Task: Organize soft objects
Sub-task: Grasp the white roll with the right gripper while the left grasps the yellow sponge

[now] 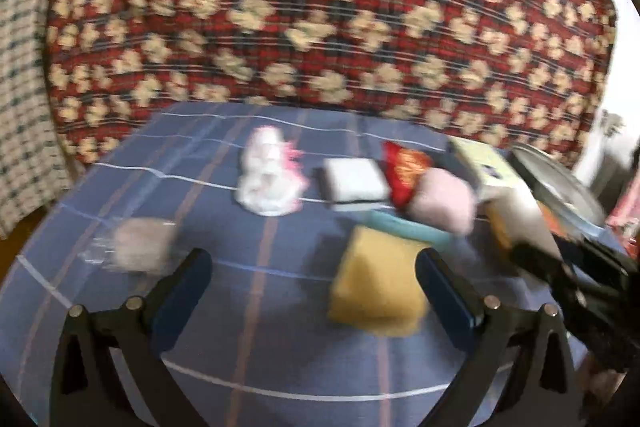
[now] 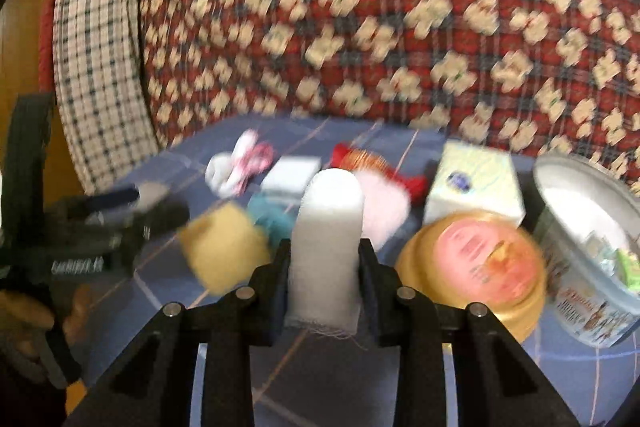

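- The right gripper [image 2: 324, 263] has its two black fingers [image 2: 276, 291] clamped on a white, rounded-top roll of soft cloth [image 2: 327, 227], held upright and clear of the blue checked cloth covering the worktop [image 2: 168, 279], probably so it can be carried to a sorting spot.
- The left gripper [image 1: 312, 279] has its fingers [image 1: 184, 291] wide apart with nothing between them, aimed at a yellow foam sponge block [image 1: 376, 283] near the worktop's front edge; this looks like an approach for the next pick.
- Towards the back edge lie a white and pink bundle of fabric [image 1: 268, 175], a white flat pad [image 1: 354, 179], a pink fluffy cushion [image 1: 442, 203] and a red and orange shiny pouch [image 1: 404, 167], loosely clustered and unsorted.
- At the right side stand a pale tissue box [image 2: 474, 183], a gold-rimmed round tin [image 2: 484, 263] and an open grey tub [image 2: 592, 247], possibly a container for the soft things.
- Both views are blurred.
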Demonstrator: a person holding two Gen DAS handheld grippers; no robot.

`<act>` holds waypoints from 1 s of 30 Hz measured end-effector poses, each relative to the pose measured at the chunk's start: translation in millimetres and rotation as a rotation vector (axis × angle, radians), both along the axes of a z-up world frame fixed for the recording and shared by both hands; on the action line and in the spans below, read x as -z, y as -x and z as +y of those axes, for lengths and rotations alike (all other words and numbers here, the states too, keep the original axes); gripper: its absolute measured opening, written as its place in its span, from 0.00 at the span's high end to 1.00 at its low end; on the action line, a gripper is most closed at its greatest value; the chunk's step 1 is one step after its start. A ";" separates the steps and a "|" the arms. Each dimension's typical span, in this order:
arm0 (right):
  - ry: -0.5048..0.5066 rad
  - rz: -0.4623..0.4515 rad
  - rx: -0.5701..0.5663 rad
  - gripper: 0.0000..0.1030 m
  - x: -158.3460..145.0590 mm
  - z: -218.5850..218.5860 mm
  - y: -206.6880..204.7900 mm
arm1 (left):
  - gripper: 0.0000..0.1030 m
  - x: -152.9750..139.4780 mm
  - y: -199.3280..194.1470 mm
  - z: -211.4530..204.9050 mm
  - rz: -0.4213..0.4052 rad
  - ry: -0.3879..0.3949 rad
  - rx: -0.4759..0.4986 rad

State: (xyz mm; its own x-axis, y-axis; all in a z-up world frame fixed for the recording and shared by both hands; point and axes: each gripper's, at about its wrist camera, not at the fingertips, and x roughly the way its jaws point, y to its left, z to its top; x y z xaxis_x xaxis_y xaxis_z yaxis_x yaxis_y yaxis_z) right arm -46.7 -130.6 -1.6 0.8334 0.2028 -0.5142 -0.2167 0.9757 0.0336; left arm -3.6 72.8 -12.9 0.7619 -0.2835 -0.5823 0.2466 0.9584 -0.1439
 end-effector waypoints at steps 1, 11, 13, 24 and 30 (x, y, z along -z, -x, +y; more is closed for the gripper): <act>-0.004 -0.028 0.009 0.67 -1.4 -2.3 1.3 | 0.00 0.7 -1.2 -5.5 0.009 0.000 0.018; -0.019 -0.124 0.009 0.67 -9.1 -6.6 9.9 | 0.17 22.4 -29.8 -50.3 0.144 -0.120 0.028; -0.021 -0.124 0.011 0.67 -9.3 -6.1 9.9 | 0.22 24.3 -33.3 -53.2 0.154 -0.116 0.030; -0.059 -0.140 0.021 0.67 -7.3 -13.4 13.7 | 0.45 23.5 -27.4 -50.8 0.128 -0.065 0.072; -0.087 -0.163 0.026 0.67 -9.2 -20.8 17.8 | 0.45 13.6 -13.1 -41.1 0.060 0.021 0.078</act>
State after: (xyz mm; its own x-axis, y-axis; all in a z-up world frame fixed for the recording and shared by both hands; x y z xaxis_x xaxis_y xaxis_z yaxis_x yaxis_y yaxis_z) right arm -64.5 -151.5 7.6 0.9098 0.2182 -0.3532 -0.2013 0.9759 0.0844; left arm 9.5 31.7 -26.5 0.7006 -0.3531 -0.6200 0.3108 0.9332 -0.1803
